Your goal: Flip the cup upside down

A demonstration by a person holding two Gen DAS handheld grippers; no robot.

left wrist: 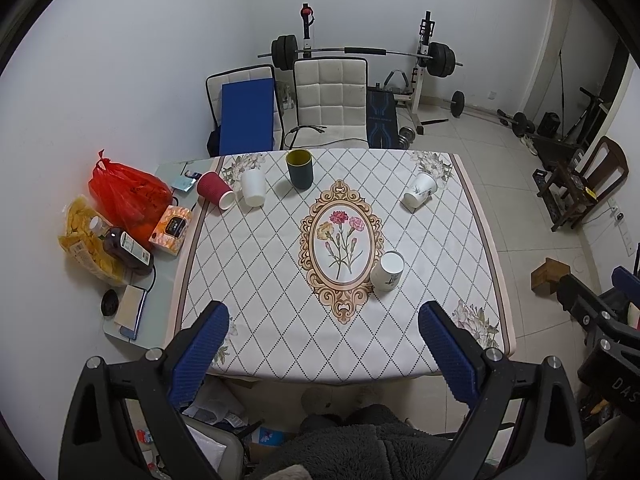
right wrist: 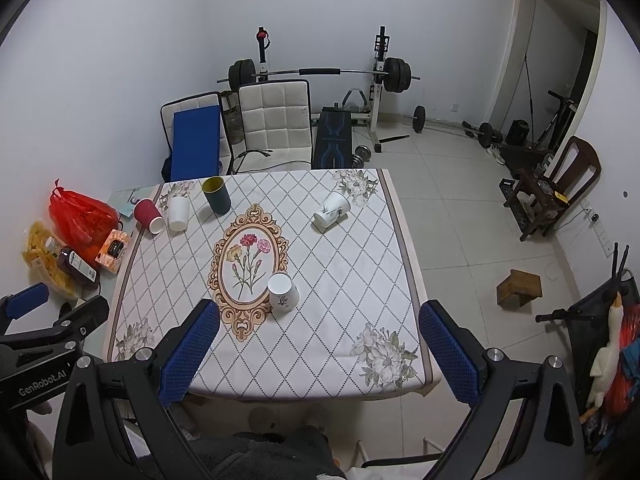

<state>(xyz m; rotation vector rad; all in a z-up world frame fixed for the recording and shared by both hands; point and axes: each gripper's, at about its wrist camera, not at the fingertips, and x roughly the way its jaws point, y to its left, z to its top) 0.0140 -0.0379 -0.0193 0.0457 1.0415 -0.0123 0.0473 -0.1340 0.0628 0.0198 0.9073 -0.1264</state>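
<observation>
Cups, five of them, are spread over the table, and both grippers hang above its near edge. The left gripper has its blue pads wide apart and holds nothing. The right gripper is equally wide apart and also holds nothing.

Only the dark cup shows its mouth clearly upward: its yellow inside is visible. It stands upright at the far side of the table, a little left of the middle, with its long axis vertical. The plain white cup and the red cup are just to its left. A printed white cup is at the far right. These three are broader at the end toward the camera; whether they lie on their side or stand mouth down, the fisheye view does not let me say.

The nearest cup, a second printed cup, stands at the near right rim of the flower medallion. It seems wider at the foot than at the top, so probably it already rests on its mouth.

In my judgement the scene fits two stages: a turned cup in front, or cups that wait. The dark cup lies straight ahead and far from both grippers, on the left half, so the left gripper has the shorter way. The near printed cup is closer to the right gripper.
</observation>
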